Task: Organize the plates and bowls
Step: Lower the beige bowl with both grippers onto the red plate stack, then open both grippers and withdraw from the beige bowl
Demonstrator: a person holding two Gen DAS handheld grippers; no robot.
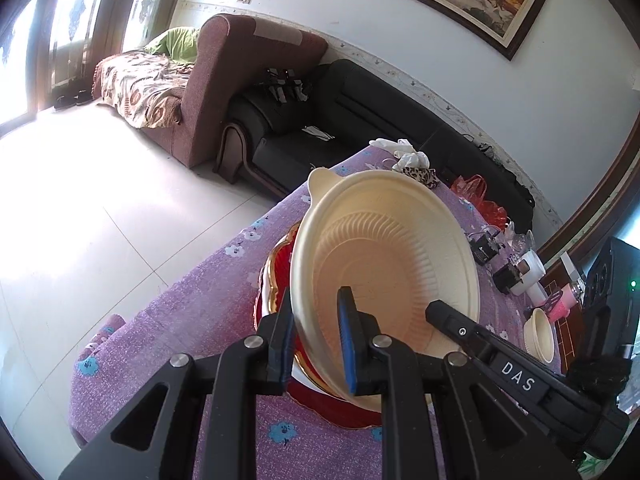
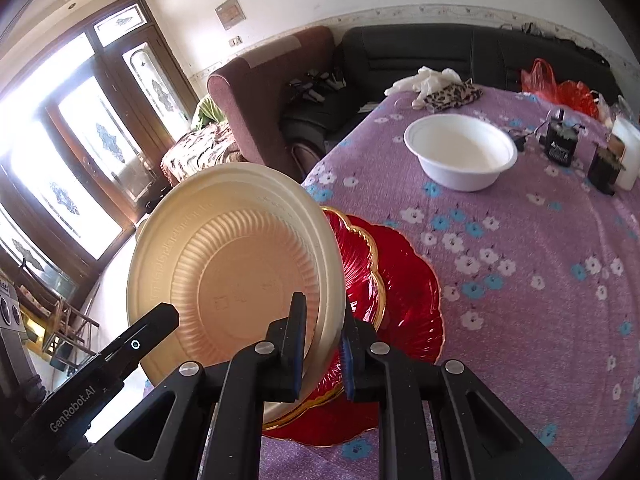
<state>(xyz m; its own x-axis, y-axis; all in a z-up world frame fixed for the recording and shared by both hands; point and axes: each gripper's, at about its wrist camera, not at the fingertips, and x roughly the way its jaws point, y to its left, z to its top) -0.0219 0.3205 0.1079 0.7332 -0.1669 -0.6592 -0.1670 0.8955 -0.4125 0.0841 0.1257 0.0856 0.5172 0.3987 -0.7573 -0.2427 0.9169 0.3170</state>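
Note:
A cream ribbed bowl (image 1: 384, 248) (image 2: 236, 264) hangs tilted on edge over stacked red plates with gold rims (image 1: 280, 260) (image 2: 400, 280). My left gripper (image 1: 316, 300) is shut on the bowl's near rim. The right gripper (image 2: 324, 314) is shut on the rim at the opposite side, and one of its fingers (image 1: 444, 314) shows in the left wrist view. A finger of the left gripper (image 2: 160, 318) shows in the right wrist view. A white bowl (image 2: 460, 152) stands upright farther back on the table, and a small cream bowl (image 1: 540, 336) sits near its far edge.
The table (image 2: 520, 264) has a purple floral cloth. At its back lie a leopard-print cloth (image 2: 452, 94), white gloves (image 2: 432, 76), black chargers (image 2: 560, 140), a white cup (image 2: 626, 152) and a red bag (image 2: 560, 88). A black sofa (image 1: 320, 120) and a maroon armchair (image 1: 208, 92) stand beyond the table.

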